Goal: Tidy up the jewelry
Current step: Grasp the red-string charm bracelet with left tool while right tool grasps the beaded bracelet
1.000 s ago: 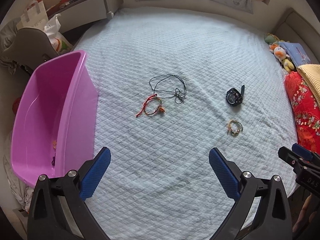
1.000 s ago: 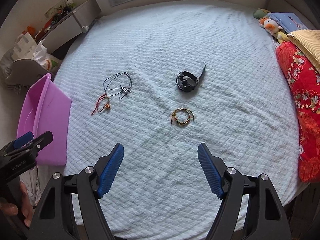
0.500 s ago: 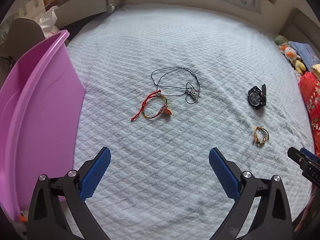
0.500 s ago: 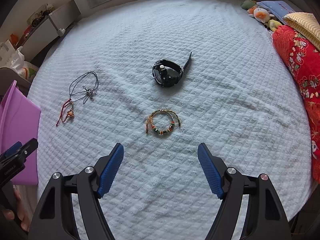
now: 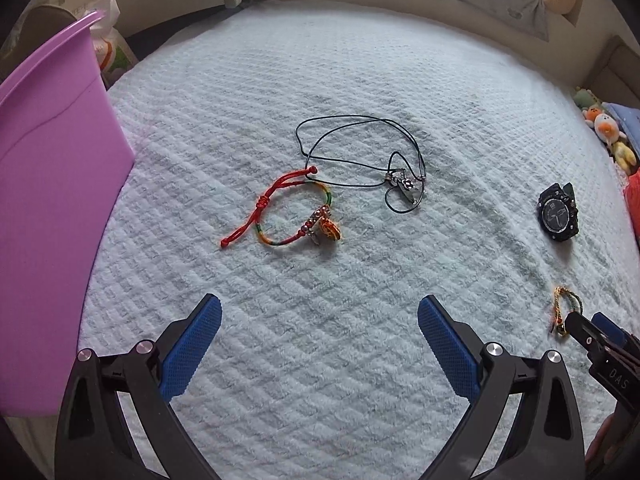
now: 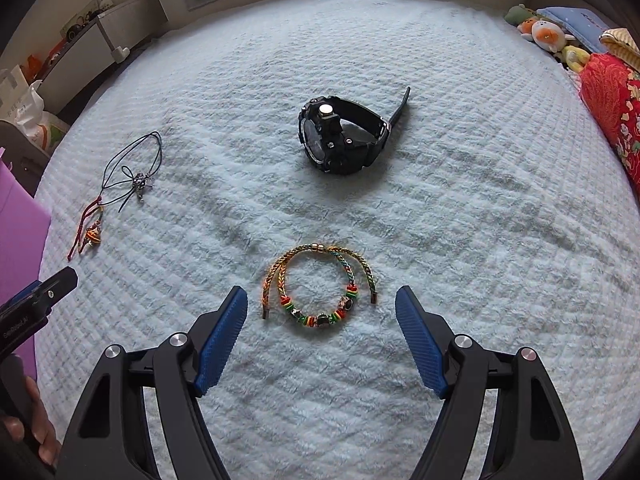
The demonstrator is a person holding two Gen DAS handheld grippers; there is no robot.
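Right wrist view: right gripper [image 6: 320,320] jaws wide, flanking the beaded bracelet [image 6: 318,290] on the bed [image 6: 480,220]; watch [image 6: 342,138] beyond. Left gripper [image 5: 318,344] jaws wide, empty; red cord bracelet [image 5: 288,212] lies farther off.

Pale quilted bedspread [image 6: 460,208]; grey cabinet [image 6: 100,46] behind.

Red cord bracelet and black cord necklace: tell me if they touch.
Cannot tell. In the left wrist view the red cord bracelet has its knotted end right at the black cord necklace, with no clear gap or overlap.

left wrist: low, forward | right wrist: lower | shared: watch [image 5: 557,213]
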